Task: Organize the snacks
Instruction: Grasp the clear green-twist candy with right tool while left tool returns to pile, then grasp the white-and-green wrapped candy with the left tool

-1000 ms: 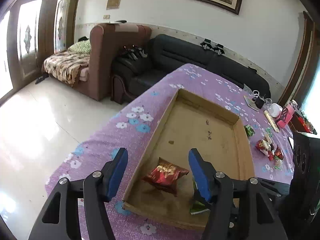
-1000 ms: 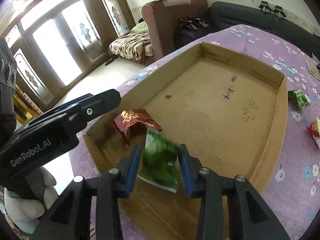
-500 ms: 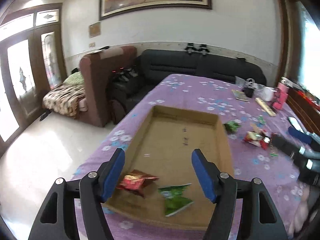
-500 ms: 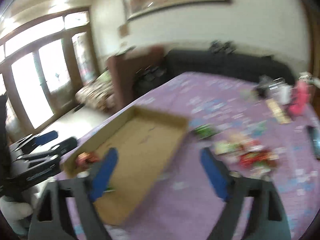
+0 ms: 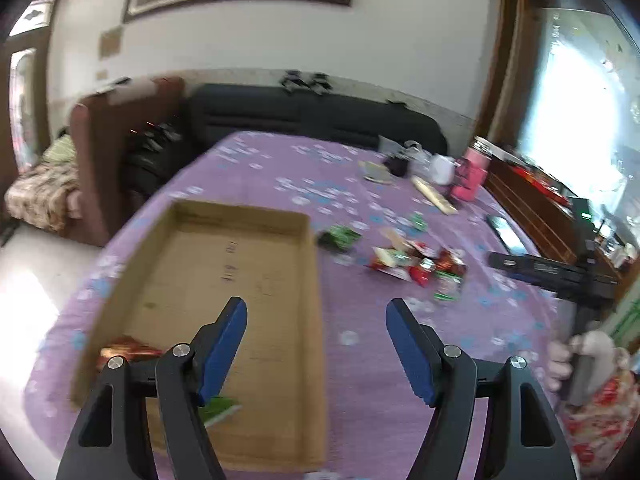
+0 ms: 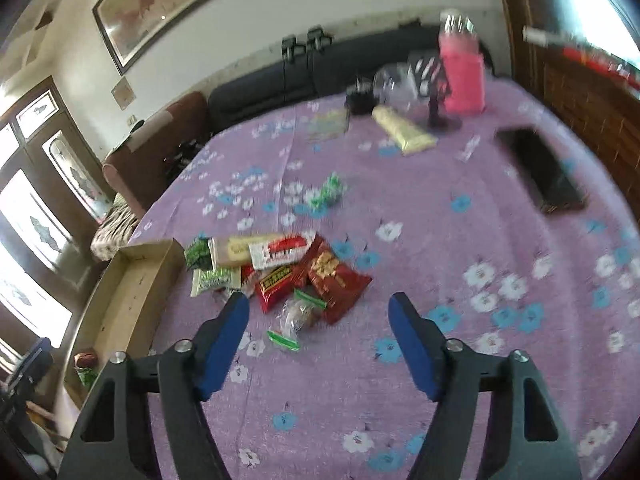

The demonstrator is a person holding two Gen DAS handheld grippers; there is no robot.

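A shallow cardboard box [image 5: 224, 264] lies on the purple flowered tablecloth. A red snack packet [image 5: 124, 350] and a green one [image 5: 220, 408] lie at its near end. My left gripper [image 5: 316, 324] is open and empty above the box's right wall. My right gripper [image 6: 318, 312] is open and empty, just short of a pile of snack packets [image 6: 288, 268] with a big red bag [image 6: 336, 280]. The pile shows in the left wrist view [image 5: 416, 266] too. The box's end appears in the right wrist view [image 6: 132, 280].
A lone green packet [image 5: 340, 236] lies by the box's far right corner. A pink bottle [image 6: 462, 68], a black phone [image 6: 544, 172], a cream packet [image 6: 404, 132] and small items stand at the far side. A sofa is behind the table.
My right gripper let go of the green packet into the box, opened and swung right to the snack pile. My left gripper swung right from the red packet toward the box's right wall.
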